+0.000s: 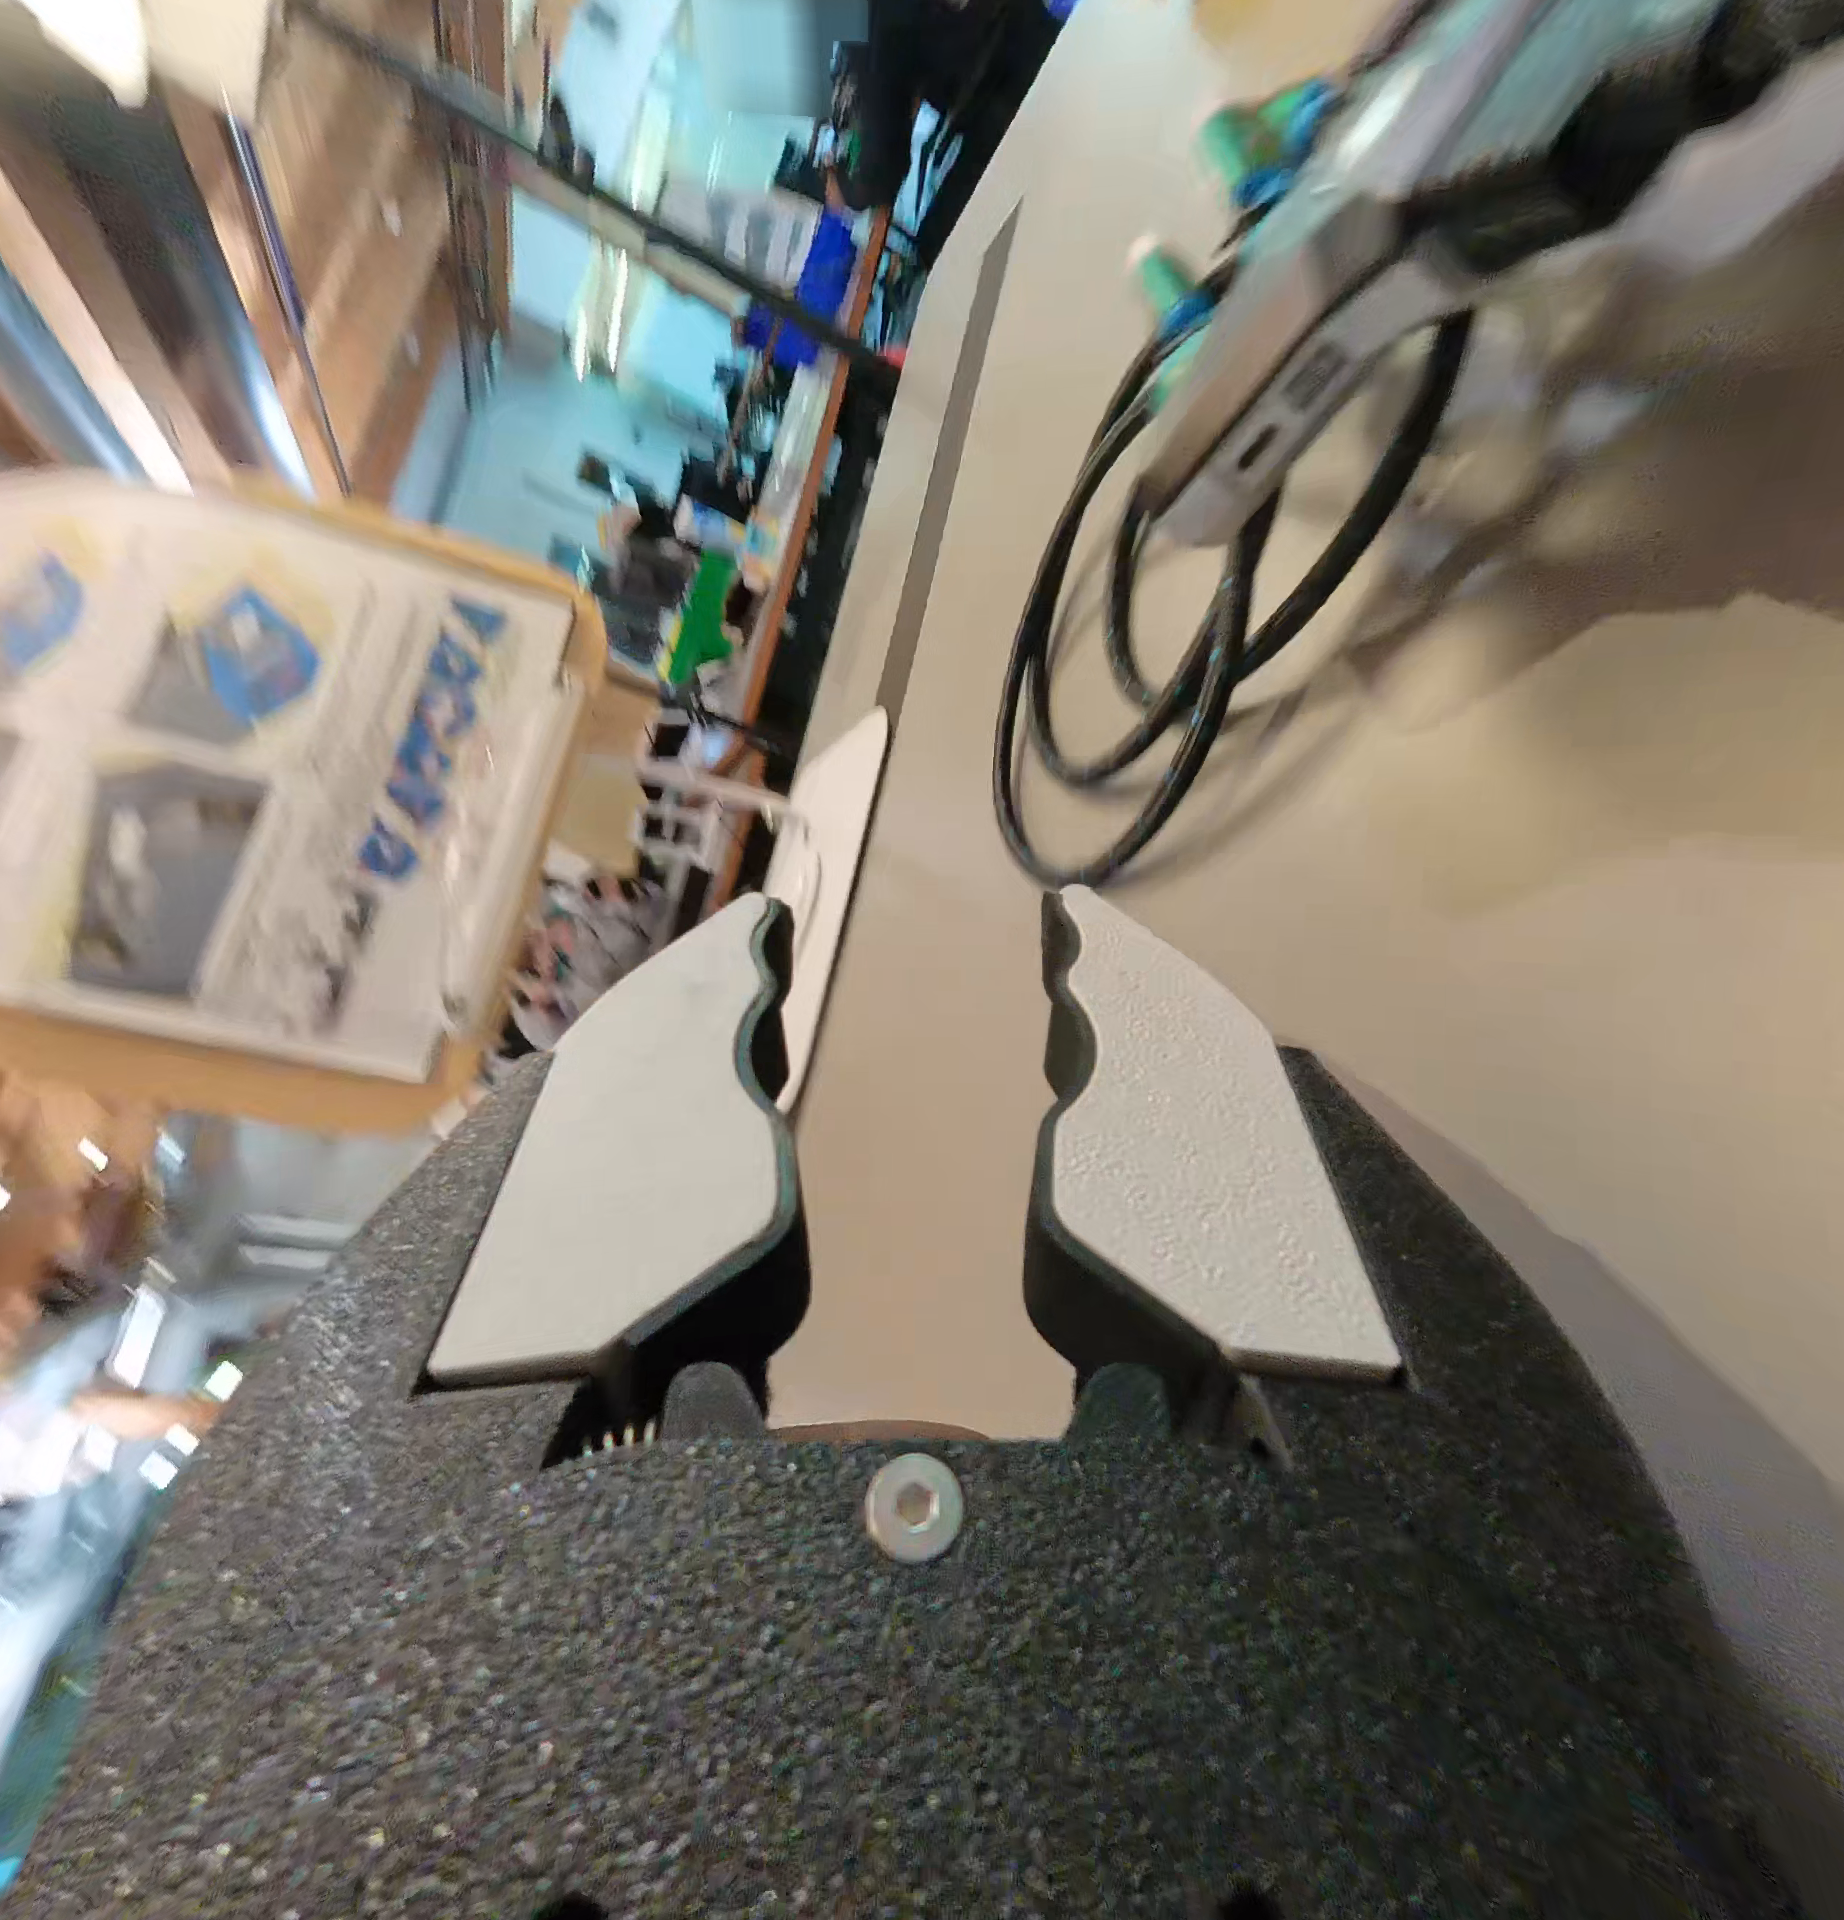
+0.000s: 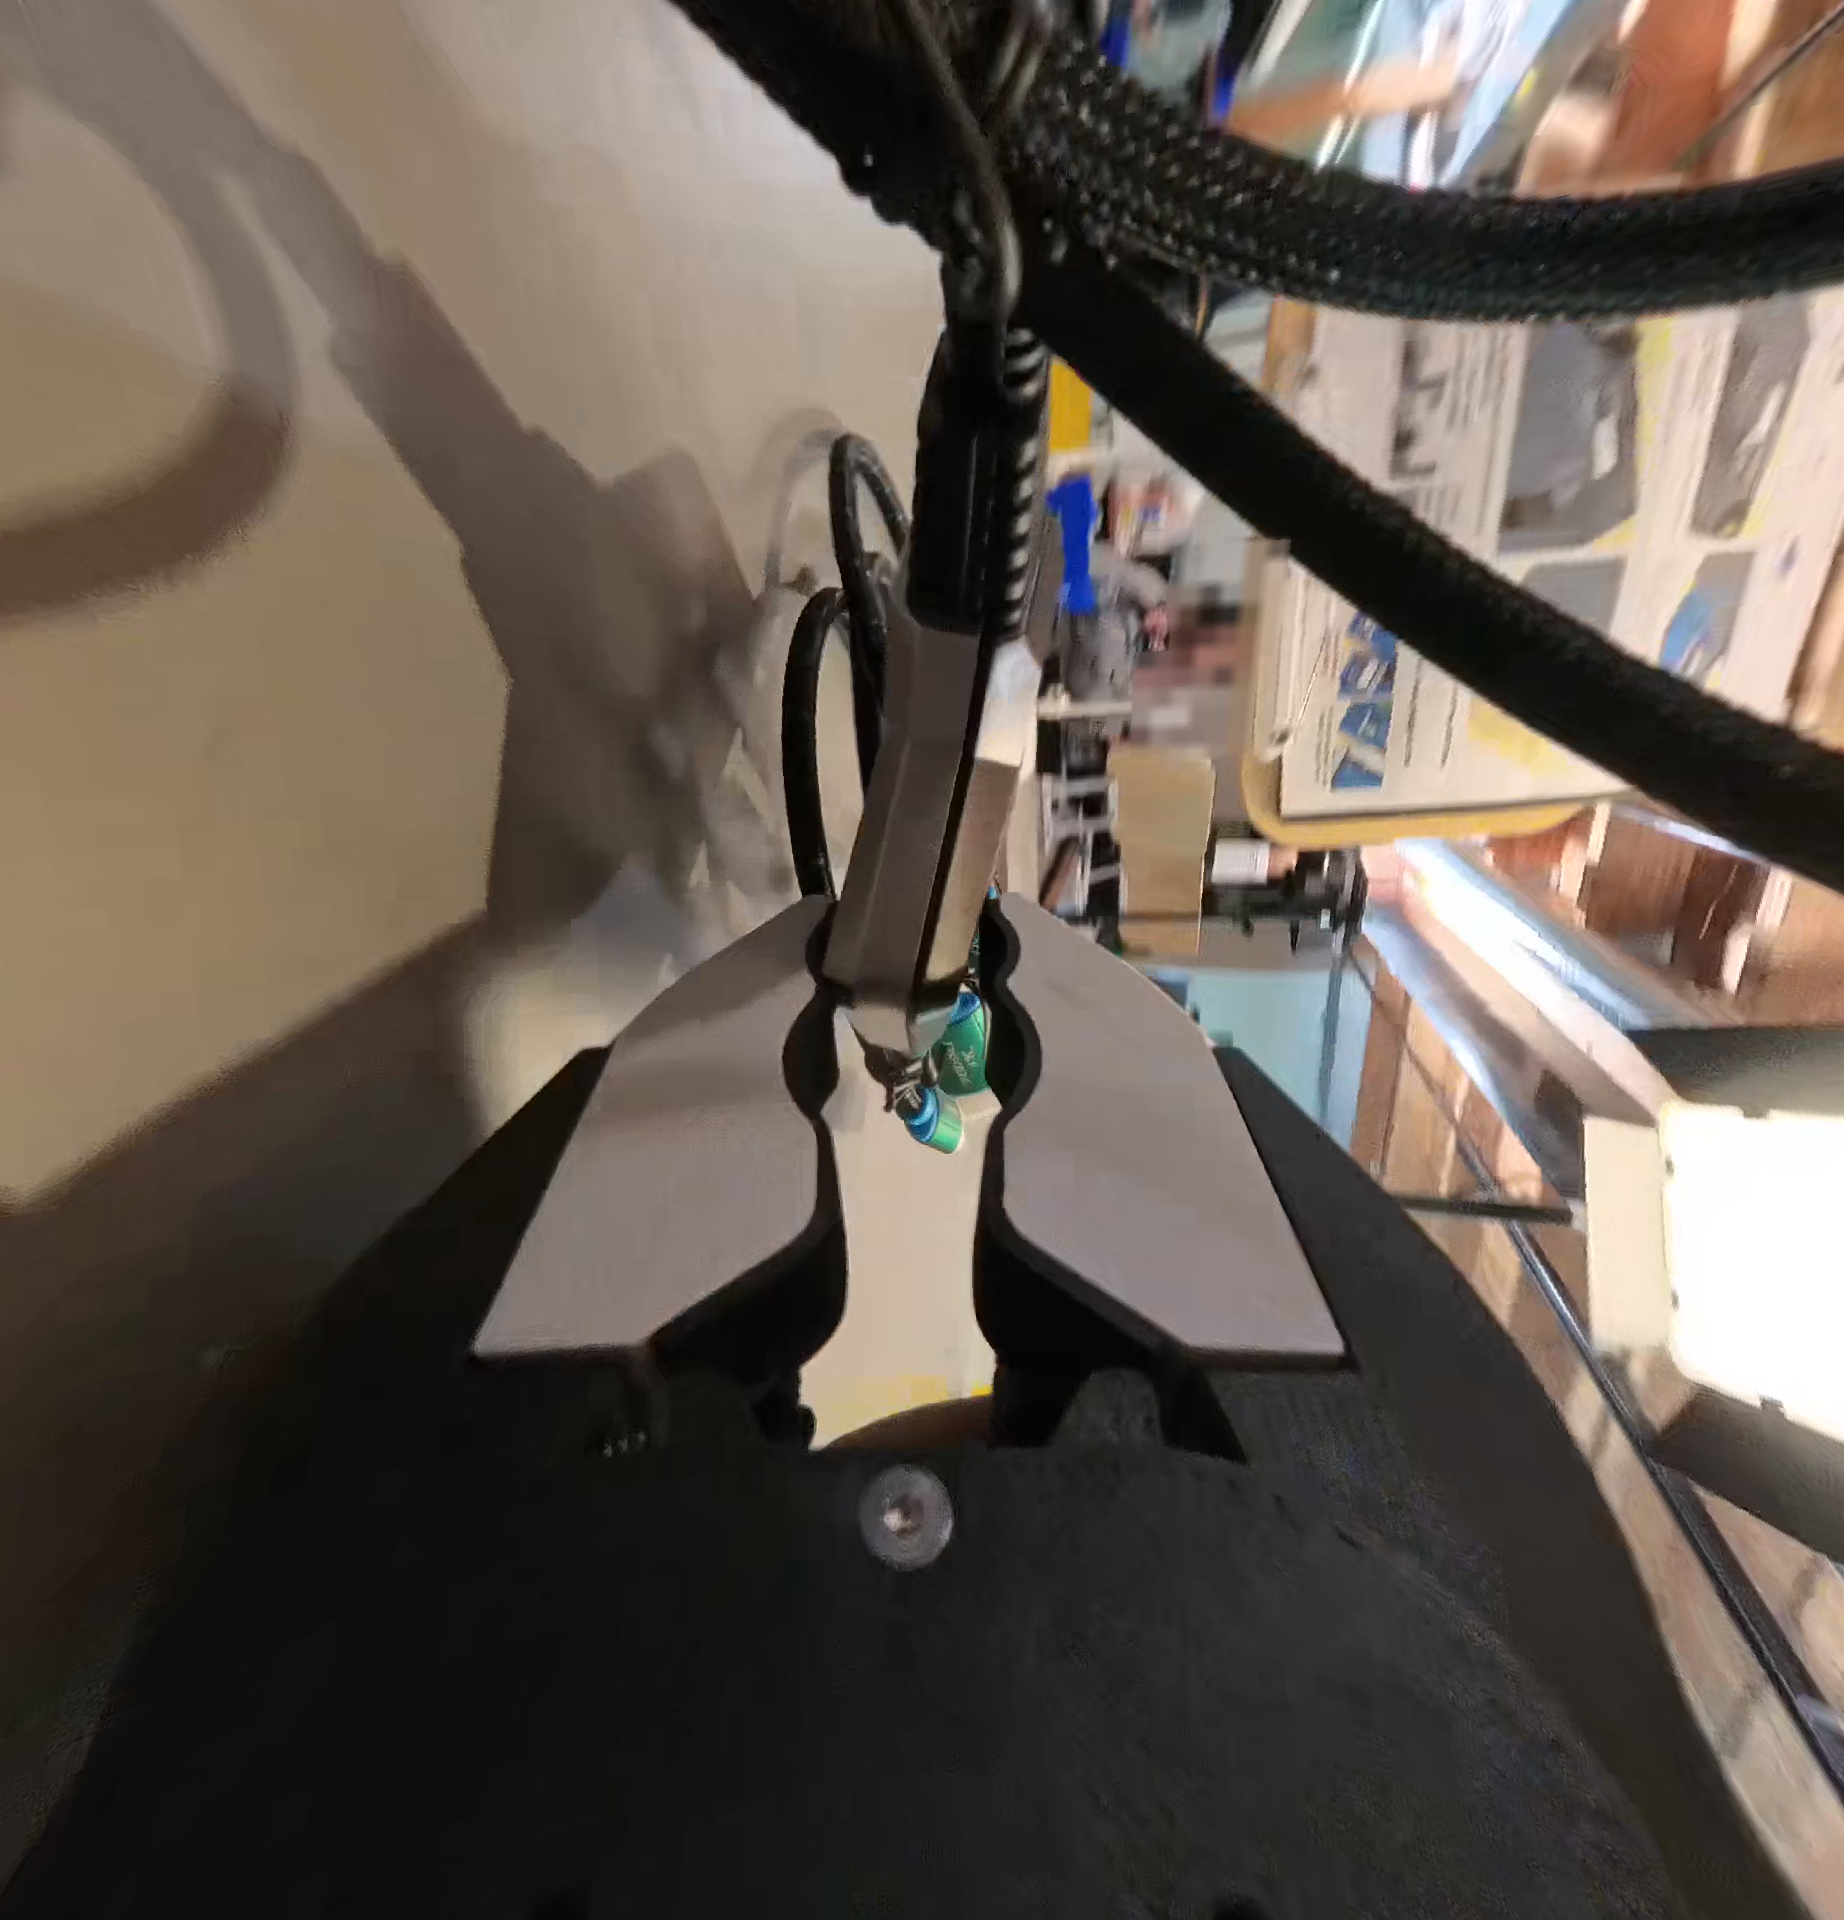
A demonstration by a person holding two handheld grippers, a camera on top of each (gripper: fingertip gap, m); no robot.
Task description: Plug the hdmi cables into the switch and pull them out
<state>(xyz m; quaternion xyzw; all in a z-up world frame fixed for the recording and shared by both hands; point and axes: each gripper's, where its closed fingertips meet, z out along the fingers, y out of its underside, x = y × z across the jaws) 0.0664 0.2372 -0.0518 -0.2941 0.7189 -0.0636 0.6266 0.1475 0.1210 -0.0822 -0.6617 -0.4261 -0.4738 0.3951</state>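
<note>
My right gripper (image 2: 913, 935) is clamped on a slim grey metal hub (image 2: 923, 831), both pads pressing its sides, so its coiled black cable (image 1: 1126, 665) dangles against the beige tabletop (image 1: 1520, 1039). Green and blue plugs (image 2: 949, 1081) hang below the pads. My left gripper (image 1: 913, 914) gapes wide with nothing between its fingers, near the coil. Printed poster board (image 1: 222, 758) beyond; its writing is too blurred to read
</note>
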